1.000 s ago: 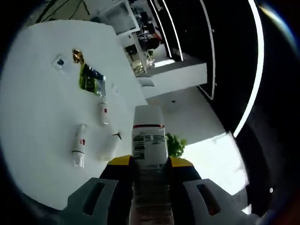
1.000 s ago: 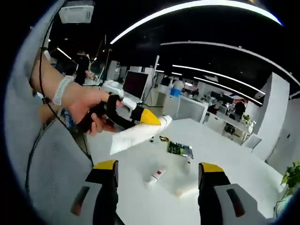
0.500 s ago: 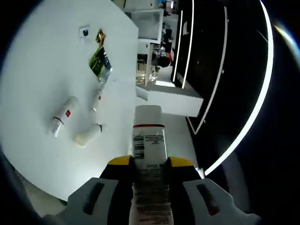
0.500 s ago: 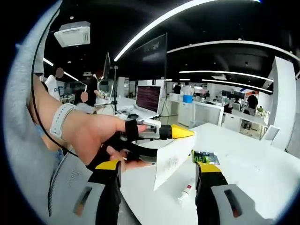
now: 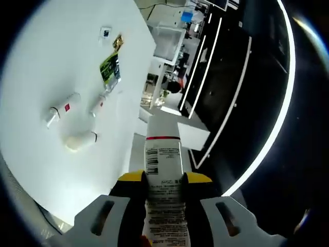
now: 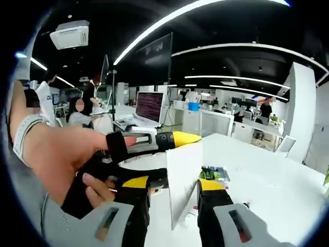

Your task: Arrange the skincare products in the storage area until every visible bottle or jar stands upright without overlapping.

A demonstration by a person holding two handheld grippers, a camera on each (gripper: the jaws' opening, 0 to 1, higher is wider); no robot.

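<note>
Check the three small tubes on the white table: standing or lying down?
Lying down. In the left gripper view each tube shows its long side against the white table, apart from one another.

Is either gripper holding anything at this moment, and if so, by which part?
The left gripper is shut on a white tube, clamped around its lower body. The right gripper's jaws flank that tube, but contact cannot be told.

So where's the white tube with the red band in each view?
Left gripper view: the white tube stands bottom centre, clamped between that gripper's own jaws.
Right gripper view: the same tube is in the centre, held by the left gripper coming in from the left.
Shared landmark: the green packet lying on the white table.
</note>
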